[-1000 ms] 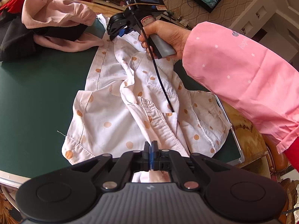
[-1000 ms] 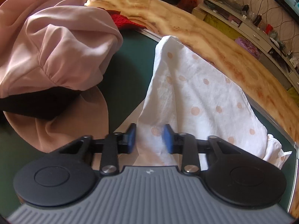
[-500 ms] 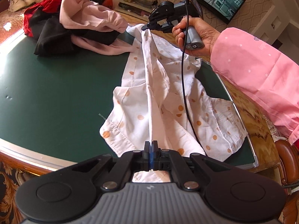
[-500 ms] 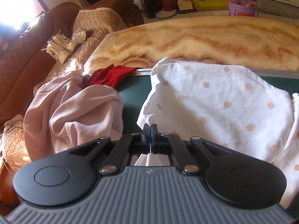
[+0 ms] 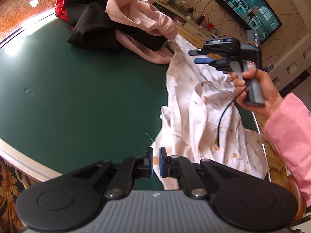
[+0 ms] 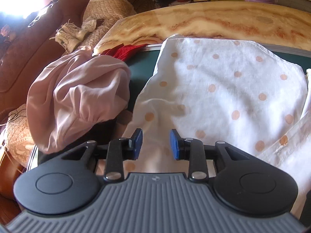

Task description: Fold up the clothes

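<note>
Green felt covers a round table (image 5: 68,101) with a pale marbled rim, set in a living room with a television (image 5: 250,13) on the far wall. Closest to view, the left gripper (image 5: 155,162) has its blue pads a narrow gap apart; the hem corner of a white shirt (image 5: 196,116) with orange dots lies in and behind that gap, not pinched. That shirt lies crumpled along the right side of the felt, running from the near edge up toward a pile of clothes. Farther back, the right gripper (image 5: 202,57) hangs just above the shirt's far end, gripped by a hand (image 5: 254,89) in a pink dotted sleeve (image 5: 289,134). Seen from its own camera, the right gripper (image 6: 155,144) has its pads spread wide with the shirt (image 6: 223,85) spread below them, loose. Beyond, a pink garment (image 5: 140,15) sits heaped over a black garment (image 5: 93,25) and a red garment (image 5: 66,2) at the table's far side, touching the shirt's tip.
</note>
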Demonstrator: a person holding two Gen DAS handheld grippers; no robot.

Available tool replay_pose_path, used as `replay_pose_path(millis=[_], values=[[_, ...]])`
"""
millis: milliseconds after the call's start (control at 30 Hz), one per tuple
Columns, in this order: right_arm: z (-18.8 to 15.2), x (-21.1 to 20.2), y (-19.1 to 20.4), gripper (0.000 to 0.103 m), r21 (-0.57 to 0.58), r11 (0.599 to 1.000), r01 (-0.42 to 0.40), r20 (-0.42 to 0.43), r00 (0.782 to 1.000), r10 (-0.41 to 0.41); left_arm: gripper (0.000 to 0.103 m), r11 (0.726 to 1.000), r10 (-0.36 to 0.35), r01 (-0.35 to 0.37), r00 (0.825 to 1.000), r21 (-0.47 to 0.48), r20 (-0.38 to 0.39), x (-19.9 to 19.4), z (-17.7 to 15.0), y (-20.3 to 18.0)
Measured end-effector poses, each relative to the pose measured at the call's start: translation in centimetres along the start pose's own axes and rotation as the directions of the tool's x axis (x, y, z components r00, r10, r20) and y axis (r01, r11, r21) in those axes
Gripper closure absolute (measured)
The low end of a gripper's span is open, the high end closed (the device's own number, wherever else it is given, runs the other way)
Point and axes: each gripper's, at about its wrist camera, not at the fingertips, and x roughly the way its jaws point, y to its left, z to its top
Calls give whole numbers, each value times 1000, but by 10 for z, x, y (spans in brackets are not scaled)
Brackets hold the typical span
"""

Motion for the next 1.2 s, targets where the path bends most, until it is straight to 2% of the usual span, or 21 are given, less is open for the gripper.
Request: replay_pose_path(millis=[67, 167, 267, 367, 400, 567, 700, 933, 1100, 1200], values=[[-10, -8, -1, 66, -19, 1000, 11, 3, 1000, -11, 99, 1000, 12, -12, 1000, 19, -21, 12, 6, 2], [-18, -12, -7, 65, -30, 999, 38, 0, 999, -38, 99, 997, -18, 23, 997, 67, -80, 25, 7, -9], [-21, -13, -18, 65, -4, 999, 35, -6, 999, -35, 97, 995, 15, -3, 994, 101, -111, 32, 4, -19], [-23, -13, -25, 65, 6, 999, 41, -6, 999, -41, 95, 993, 38, -25, 993, 115, -114, 34, 3, -24], [-24, -12, -26, 65, 6, 999, 42, -9, 999, -42, 101, 992, 53, -40, 992, 121, -111, 34, 2, -25], [-30, -8, -34, 65, 13, 998, 56, -19, 998, -55, 103, 983, 117, -100, 988, 152, -104, 28, -8, -30], [-32, -9, -38, 65, 16, 999, 47, -9, 999, -47, 103, 989, 113, -101, 987, 109, -113, 18, -17, -23], [-31, -7, -36, 66, -10, 998, 63, 7, 998, -63, 103, 985, 134, -120, 984, 128, -113, 9, -24, -27], [-35, -14, -43, 66, 46, 999, 12, 2, 1000, -12, 102, 993, 102, -92, 986, 74, -134, 4, -22, -18], [-64, -34, -34, 66, 6, 998, -58, -24, 998, 58, 102, 996, 74, -69, 993, 55, -96, -4, -16, -13]])
